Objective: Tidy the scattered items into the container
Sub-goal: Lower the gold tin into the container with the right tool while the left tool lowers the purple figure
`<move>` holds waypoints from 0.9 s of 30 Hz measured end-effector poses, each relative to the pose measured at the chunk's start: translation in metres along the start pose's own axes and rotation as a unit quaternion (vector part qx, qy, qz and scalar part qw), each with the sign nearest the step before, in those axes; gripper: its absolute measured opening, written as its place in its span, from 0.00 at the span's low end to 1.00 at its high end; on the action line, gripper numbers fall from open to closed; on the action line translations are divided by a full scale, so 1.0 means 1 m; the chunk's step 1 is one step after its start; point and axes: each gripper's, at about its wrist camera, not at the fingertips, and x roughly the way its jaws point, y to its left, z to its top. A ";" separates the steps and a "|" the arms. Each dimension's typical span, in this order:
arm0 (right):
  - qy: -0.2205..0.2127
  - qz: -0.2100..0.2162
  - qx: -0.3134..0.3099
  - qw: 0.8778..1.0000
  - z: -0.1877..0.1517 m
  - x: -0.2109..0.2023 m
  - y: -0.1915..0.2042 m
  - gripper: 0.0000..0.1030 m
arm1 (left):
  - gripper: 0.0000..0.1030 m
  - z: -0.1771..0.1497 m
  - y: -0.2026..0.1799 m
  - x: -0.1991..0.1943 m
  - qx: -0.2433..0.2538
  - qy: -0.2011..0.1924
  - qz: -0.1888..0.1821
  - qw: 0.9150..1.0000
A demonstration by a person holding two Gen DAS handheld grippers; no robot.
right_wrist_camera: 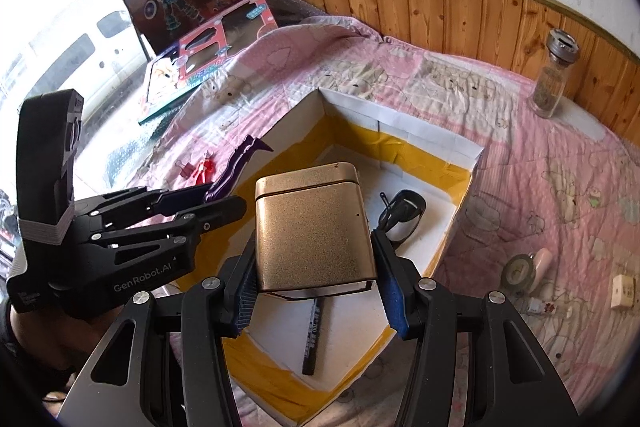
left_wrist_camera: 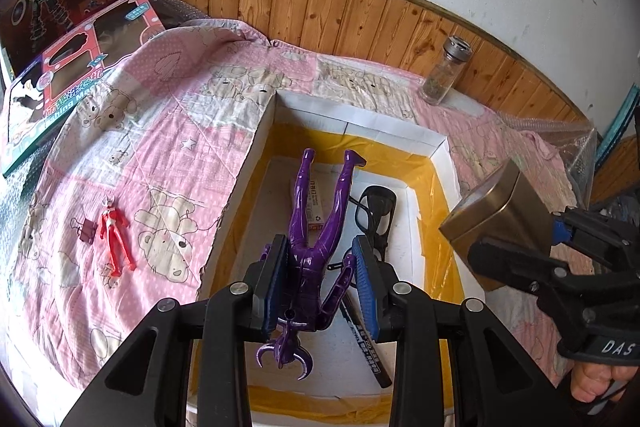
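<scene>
Purple figure (left_wrist_camera: 316, 247) in left tool (left_wrist_camera: 320, 267), above box rim (left_wrist_camera: 256, 143)

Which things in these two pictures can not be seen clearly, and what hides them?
- Small label box in the container, left wrist view: the purple figure covers most of it; its print is too small to read.
- Black marker, right wrist view: the gold tin hides its upper end.
- Glasses, right wrist view: partly behind the tin and the right gripper.
- Small items on the quilt, right wrist view: too blurred to identify.
</scene>
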 end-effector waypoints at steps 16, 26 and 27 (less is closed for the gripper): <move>0.034 0.016 -0.005 0.999 -0.025 0.027 -0.007 0.53 | 0.33 0.011 -0.002 0.036 0.049 0.052 0.014 0.997; 0.057 0.026 -0.023 0.998 -0.040 0.041 -0.004 0.53 | 0.33 0.012 0.000 0.062 0.057 0.097 0.020 0.993; 0.059 0.027 -0.024 0.998 -0.041 0.042 -0.003 0.53 | 0.33 0.012 0.000 0.063 0.058 0.099 0.022 0.993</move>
